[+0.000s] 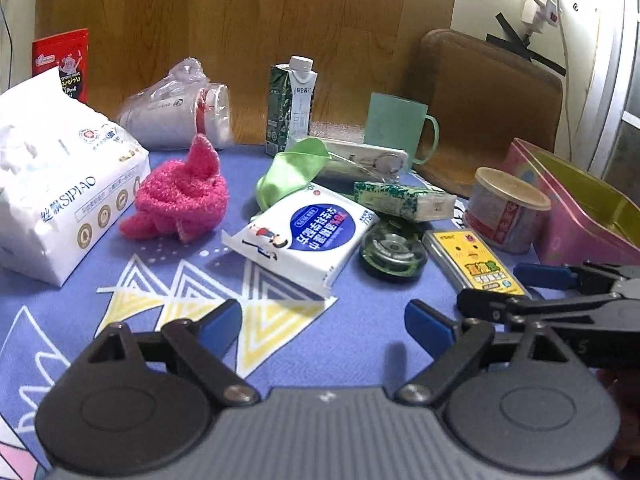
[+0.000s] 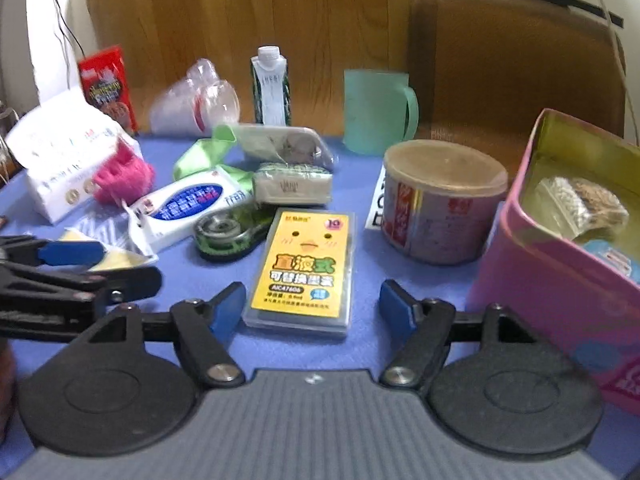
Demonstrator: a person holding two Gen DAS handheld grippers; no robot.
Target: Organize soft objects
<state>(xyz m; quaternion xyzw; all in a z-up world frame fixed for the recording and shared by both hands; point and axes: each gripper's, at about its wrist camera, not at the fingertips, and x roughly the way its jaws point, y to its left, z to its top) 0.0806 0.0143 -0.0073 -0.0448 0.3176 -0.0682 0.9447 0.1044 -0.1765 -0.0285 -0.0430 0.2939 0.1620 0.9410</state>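
Left gripper (image 1: 323, 322): jaws wide apart, empty, over the blue patterned tablecloth (image 1: 360, 344). Right gripper (image 2: 312, 308): jaws spread, nothing held, nearest the yellow plastic-cased card pack (image 2: 303, 268).

Pink open tin box (image 2: 532, 276) at right already holds a knitted bundle in clear wrap (image 2: 584, 204); judged as sorting begun.

Still loose mid-table: white wipes pack with blue oval label (image 1: 308, 236), crumpled pink knitted cloth (image 1: 180, 200), green fabric piece (image 1: 290, 174). Further left, large white tissue pack (image 1: 60, 192). Most soft items remain unsorted.
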